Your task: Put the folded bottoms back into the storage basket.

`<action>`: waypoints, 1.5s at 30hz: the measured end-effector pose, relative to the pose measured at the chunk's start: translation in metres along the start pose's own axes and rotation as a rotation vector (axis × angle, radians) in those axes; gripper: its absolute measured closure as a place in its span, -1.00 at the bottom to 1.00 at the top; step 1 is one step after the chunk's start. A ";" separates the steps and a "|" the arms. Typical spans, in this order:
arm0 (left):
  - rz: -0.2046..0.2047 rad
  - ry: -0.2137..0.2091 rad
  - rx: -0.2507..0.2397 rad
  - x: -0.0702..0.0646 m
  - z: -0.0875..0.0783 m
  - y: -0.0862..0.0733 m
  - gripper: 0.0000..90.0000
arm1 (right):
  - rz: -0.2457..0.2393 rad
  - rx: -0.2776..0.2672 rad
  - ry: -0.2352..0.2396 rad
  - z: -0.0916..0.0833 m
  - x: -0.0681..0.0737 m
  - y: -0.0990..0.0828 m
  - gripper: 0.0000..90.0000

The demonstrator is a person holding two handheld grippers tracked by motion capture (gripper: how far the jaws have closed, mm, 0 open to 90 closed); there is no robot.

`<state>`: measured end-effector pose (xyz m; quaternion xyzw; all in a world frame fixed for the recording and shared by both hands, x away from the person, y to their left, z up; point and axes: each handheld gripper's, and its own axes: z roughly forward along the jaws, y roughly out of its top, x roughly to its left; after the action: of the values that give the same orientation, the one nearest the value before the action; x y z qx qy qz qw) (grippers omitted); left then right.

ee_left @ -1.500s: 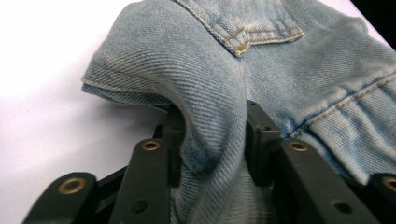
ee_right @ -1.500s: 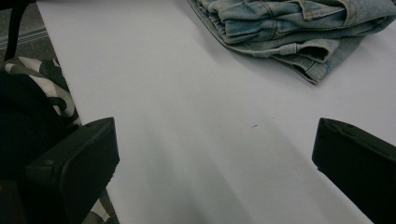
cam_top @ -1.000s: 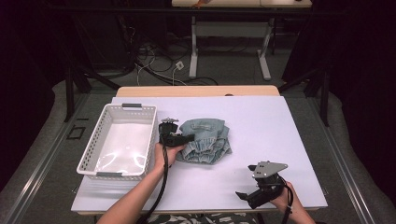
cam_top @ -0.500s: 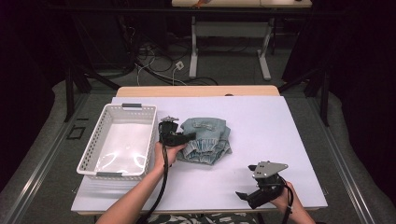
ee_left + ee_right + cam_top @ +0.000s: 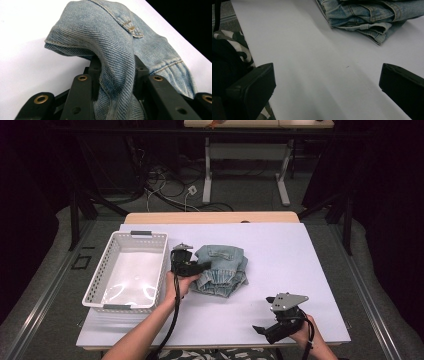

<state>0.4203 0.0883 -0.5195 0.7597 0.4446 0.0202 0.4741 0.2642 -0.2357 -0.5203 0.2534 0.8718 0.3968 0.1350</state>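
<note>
A folded light-blue denim garment (image 5: 222,269) lies on the white table, right of a white basket (image 5: 105,281). My left gripper (image 5: 201,267) is at the garment's left edge, shut on a fold of the denim. In the left gripper view the denim fold (image 5: 112,60) is pinched between the two black jaws and drapes over them. My right gripper (image 5: 264,332) rests low near the table's front right edge, apart from the garment. In the right gripper view its jaws stand wide, with bare table between them and the denim stack (image 5: 372,17) farther off.
The white plastic basket has perforated walls and nothing inside, along the table's left side. The table's front edge (image 5: 210,345) runs just below both hands. Table legs and cables stand on the floor beyond the far edge.
The left gripper has shifted slightly with the denim's edge. The right gripper has stayed where it was.
</note>
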 end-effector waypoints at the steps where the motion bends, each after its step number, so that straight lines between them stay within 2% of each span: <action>1: 0.009 0.000 0.003 -0.001 0.000 0.001 0.53 | 0.000 0.001 0.000 0.000 0.000 0.000 -0.99; 8: 0.034 0.003 0.024 -0.004 -0.002 0.004 0.53 | -0.001 0.001 -0.001 0.000 0.000 0.000 -0.99; 16: 0.054 -0.002 0.009 -0.010 -0.007 0.007 0.55 | -0.006 0.011 0.003 0.000 0.000 0.000 -0.99; 19: 0.064 0.022 0.007 -0.014 -0.008 0.007 0.56 | -0.006 0.011 0.002 0.000 0.000 0.000 -0.99; 28: 0.108 0.030 0.010 -0.022 -0.011 0.010 0.56 | -0.009 0.013 0.000 0.000 0.000 0.000 -0.99; 36: 0.116 0.025 -0.010 -0.026 -0.015 0.011 0.57 | -0.007 0.016 0.001 0.000 0.001 0.000 -0.99; 41: 0.160 0.031 -0.017 -0.032 -0.019 0.014 0.57 | -0.009 0.018 0.000 0.001 0.000 0.000 -0.99; 45: 0.164 0.022 -0.038 -0.034 -0.022 0.015 0.58 | -0.009 0.018 0.001 0.001 0.000 0.000 -0.99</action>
<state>0.3995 0.0777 -0.4829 0.7843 0.3853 0.0757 0.4802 0.2641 -0.2351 -0.5211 0.2506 0.8764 0.3887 0.1342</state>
